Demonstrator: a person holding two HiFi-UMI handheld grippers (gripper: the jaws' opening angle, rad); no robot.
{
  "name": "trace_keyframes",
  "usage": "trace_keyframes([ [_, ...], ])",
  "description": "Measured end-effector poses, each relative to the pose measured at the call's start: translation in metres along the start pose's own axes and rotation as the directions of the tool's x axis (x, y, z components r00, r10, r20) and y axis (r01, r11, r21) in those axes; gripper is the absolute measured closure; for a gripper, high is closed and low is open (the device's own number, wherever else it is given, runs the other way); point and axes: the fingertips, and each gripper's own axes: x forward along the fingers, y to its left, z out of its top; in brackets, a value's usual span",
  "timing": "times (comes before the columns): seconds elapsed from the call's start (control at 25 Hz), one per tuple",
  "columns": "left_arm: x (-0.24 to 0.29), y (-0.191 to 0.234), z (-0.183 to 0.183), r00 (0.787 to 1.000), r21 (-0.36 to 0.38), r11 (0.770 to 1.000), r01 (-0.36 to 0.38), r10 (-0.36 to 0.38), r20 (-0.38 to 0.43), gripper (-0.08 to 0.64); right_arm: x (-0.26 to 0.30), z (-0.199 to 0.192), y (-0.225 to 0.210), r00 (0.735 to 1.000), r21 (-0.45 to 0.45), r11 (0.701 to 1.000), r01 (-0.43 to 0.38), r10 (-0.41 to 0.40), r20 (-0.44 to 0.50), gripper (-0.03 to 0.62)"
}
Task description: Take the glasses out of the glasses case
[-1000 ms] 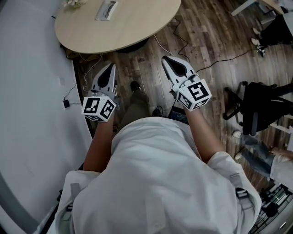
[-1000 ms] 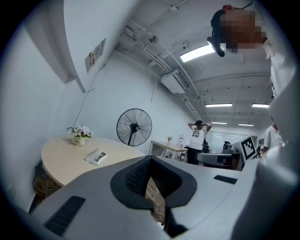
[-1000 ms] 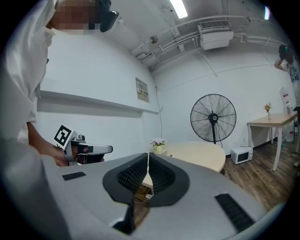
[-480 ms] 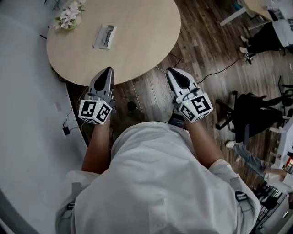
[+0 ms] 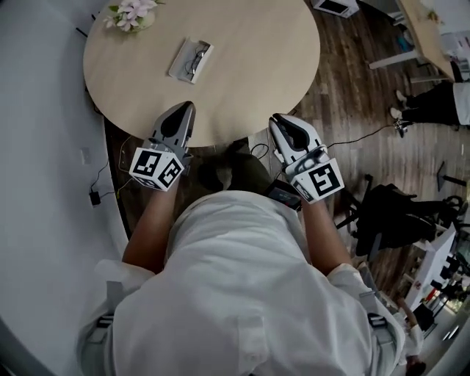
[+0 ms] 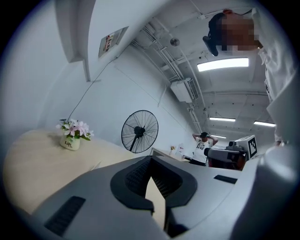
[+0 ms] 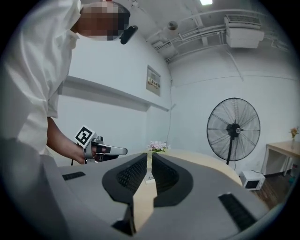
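Lying in the upper left of the head view, the open glasses case (image 5: 183, 64) sits on the round wooden table (image 5: 257, 59) with the glasses (image 5: 195, 58) in it, and a small pot of flowers (image 5: 132, 13) stands near the rim beyond. The left gripper (image 5: 184, 110) and right gripper (image 5: 280, 120) hover at the table's near edge, well apart from the case. Each has its jaws drawn together on nothing.

A flower pot (image 5: 132, 13) stands on a round table (image 5: 250, 66).

The glasses case (image 5: 190, 60) lies on the table (image 5: 257, 70), right of the flowers (image 5: 132, 12).
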Motion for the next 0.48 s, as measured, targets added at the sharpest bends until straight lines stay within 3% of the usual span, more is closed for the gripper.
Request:
trace_keyframes([
  [0.12, 0.015, 0.022, 0.002, 0.999, -0.003, 0.999, -0.048, 0.048, 0.003, 0.549, 0.042, -0.002, -0.015, 0.994, -0.053, 0.993, -0.109, 0.108, -0.021, 0.563],
  [0.24, 0.027, 0.051, -0.001, 0.991, -0.013, 0.991, -0.135, 0.135, -0.005, 0.549, 0.097, -0.015, -0.035, 0.964, -0.054, 0.967, -0.251, 0.244, -0.107, 0.561],
  [0.36, 0.039, 0.080, -0.007, 0.973, -0.017, 0.973, -0.230, 0.229, -0.015, 0.549, 0.155, -0.029, -0.055, 0.903, -0.042, 0.916, -0.398, 0.384, -0.192, 0.547],
  [0.48, 0.048, 0.098, -0.019, 0.936, -0.050, 0.935, -0.352, 0.351, -0.021, 0.549, 0.209, -0.039, -0.073, 0.800, -0.042, 0.822, -0.568, 0.539, -0.262, 0.517],
])
